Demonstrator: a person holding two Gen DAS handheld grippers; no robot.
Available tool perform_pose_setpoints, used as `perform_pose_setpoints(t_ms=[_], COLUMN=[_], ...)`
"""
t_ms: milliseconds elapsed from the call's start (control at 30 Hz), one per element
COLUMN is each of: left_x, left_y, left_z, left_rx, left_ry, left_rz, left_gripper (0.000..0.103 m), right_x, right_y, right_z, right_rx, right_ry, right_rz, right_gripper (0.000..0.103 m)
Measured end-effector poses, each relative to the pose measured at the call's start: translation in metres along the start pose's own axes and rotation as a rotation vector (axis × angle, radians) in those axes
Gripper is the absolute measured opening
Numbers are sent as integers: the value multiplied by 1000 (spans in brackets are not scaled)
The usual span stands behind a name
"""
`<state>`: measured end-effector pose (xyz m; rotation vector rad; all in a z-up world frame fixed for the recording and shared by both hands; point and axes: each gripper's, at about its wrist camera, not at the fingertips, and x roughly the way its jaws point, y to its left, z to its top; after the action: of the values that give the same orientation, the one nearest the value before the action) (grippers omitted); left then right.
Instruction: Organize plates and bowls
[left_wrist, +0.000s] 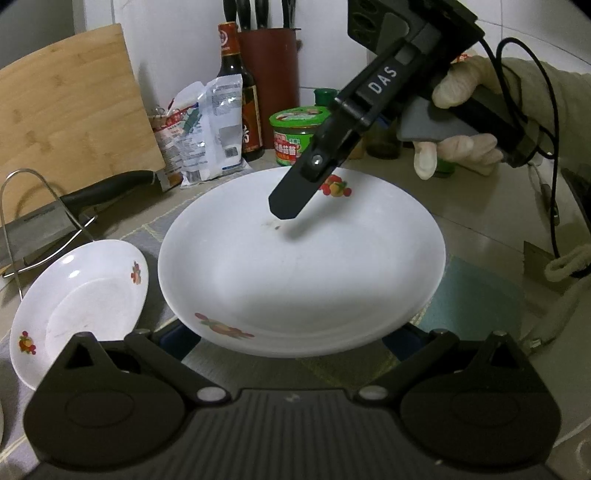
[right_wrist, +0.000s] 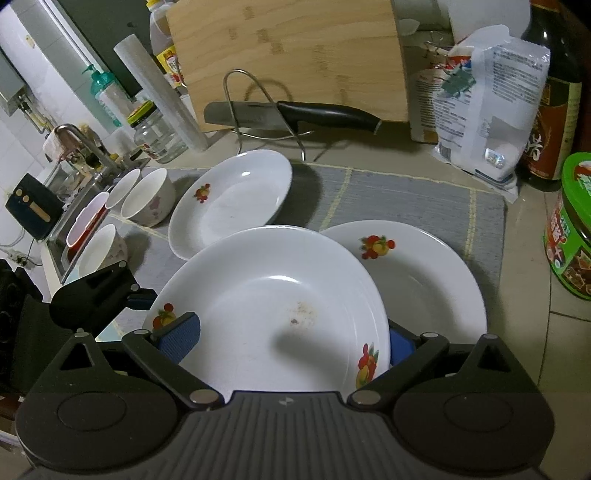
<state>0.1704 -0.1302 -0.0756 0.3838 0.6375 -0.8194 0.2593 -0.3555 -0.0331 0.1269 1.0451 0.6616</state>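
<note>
A white deep plate with fruit prints (left_wrist: 303, 266) (right_wrist: 273, 314) is held above the grey mat. My left gripper (left_wrist: 291, 339) grips its near rim; the fingers are hidden under the plate. My right gripper (right_wrist: 291, 343) is shut on its opposite rim, one blue pad (right_wrist: 179, 338) lying on the plate. The right gripper also shows in the left wrist view (left_wrist: 284, 206), over the plate's far side. A second plate (right_wrist: 417, 280) lies partly under the held one. A third plate (left_wrist: 79, 310) (right_wrist: 231, 201) sits to the left. Several bowls (right_wrist: 146, 197) stand near the sink.
A wire rack (right_wrist: 264, 110), a cleaver (right_wrist: 295, 114) and a bamboo board (right_wrist: 291, 55) stand at the back. Bags (right_wrist: 480, 103), a sauce bottle (left_wrist: 240, 92) and a green jar (left_wrist: 297, 133) sit on the right. The sink (right_wrist: 70, 206) is on the left.
</note>
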Motion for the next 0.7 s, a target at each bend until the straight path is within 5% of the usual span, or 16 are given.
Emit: perform_pose_setpoints(t_ms=[700], left_x=[29], left_y=[-5], left_z=[11], left_rx=[-27], left_ry=[51], left_rz=[18], left_gripper=[102], right_x=[13], right_y=[-35], right_z=[1], right_rx=[65], right_ry=[-9], right_rz=[5], right_gripper=[102])
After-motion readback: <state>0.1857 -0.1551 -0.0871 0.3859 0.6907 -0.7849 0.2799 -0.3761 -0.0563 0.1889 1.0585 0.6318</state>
